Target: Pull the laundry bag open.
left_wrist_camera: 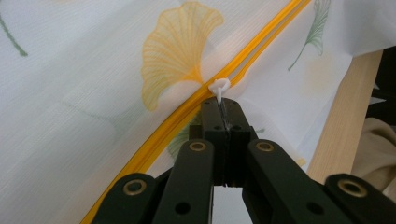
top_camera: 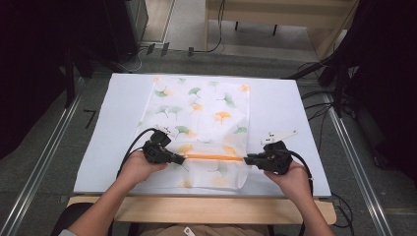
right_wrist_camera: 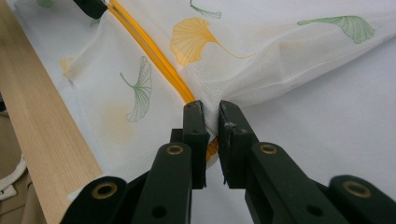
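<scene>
A white mesh bag (top_camera: 201, 118) printed with green and orange ginkgo leaves lies flat on the white table cover. An orange zipper (top_camera: 214, 158) runs across it near the front. My left gripper (top_camera: 182, 159) is shut on the small white zipper pull (left_wrist_camera: 219, 88) at the zipper's left end. At the zipper's right end my right gripper (top_camera: 247, 159) is shut on the bag's edge; mesh (right_wrist_camera: 212, 122) and the orange zipper end (right_wrist_camera: 211, 149) are pinched between its jaws. In the right gripper view the zipper (right_wrist_camera: 149, 46) runs away to the upper left.
The white cover (top_camera: 285, 113) spans a wooden table whose front edge (top_camera: 196, 209) shows below it. Metal rails (top_camera: 44, 157) flank both sides. Cables (top_camera: 319, 108) lie on the floor at the right, and dark equipment stands at the back left.
</scene>
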`<action>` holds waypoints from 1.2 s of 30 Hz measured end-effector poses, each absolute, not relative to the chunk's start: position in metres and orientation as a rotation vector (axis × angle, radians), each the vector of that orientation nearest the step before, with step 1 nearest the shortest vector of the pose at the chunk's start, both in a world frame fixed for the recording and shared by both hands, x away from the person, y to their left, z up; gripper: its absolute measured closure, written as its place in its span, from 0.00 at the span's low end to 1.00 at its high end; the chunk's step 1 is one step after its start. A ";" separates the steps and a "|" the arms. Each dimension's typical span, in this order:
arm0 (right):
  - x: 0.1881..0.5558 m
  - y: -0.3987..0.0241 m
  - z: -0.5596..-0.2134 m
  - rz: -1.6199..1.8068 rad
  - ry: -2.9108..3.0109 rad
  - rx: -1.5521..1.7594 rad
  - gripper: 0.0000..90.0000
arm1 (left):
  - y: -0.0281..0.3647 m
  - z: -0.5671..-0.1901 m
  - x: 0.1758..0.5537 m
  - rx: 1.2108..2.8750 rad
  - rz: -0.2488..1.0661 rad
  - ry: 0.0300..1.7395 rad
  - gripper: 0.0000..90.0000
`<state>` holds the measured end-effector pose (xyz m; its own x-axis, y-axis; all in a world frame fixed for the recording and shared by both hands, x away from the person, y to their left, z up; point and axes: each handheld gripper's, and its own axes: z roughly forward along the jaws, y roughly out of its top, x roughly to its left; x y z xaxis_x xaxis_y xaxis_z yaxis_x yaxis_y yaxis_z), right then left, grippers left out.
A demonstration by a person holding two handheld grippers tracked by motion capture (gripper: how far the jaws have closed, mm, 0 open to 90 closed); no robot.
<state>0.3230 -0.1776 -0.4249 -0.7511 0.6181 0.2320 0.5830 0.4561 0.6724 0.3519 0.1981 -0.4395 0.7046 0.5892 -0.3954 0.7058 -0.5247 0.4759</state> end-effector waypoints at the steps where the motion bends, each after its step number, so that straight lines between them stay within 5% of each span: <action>1: 0.323 -0.178 -0.425 1.197 2.640 1.090 0.94 | 0.200 -0.439 0.352 2.288 -0.244 0.985 1.00; 13: 0.323 -0.179 -0.427 1.186 2.641 1.079 0.94 | 0.235 -0.437 0.348 2.265 -0.235 1.045 1.00; 36: 0.323 -0.181 -0.425 1.223 2.609 1.084 0.94 | 0.232 -0.436 0.348 2.257 -0.235 1.048 1.00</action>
<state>0.3233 -0.1811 -0.4246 -0.7502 0.6214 0.2260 0.5712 0.4370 0.6948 0.3484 0.2322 -0.4361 0.6674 0.6254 -0.4042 0.7382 -0.4844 0.4695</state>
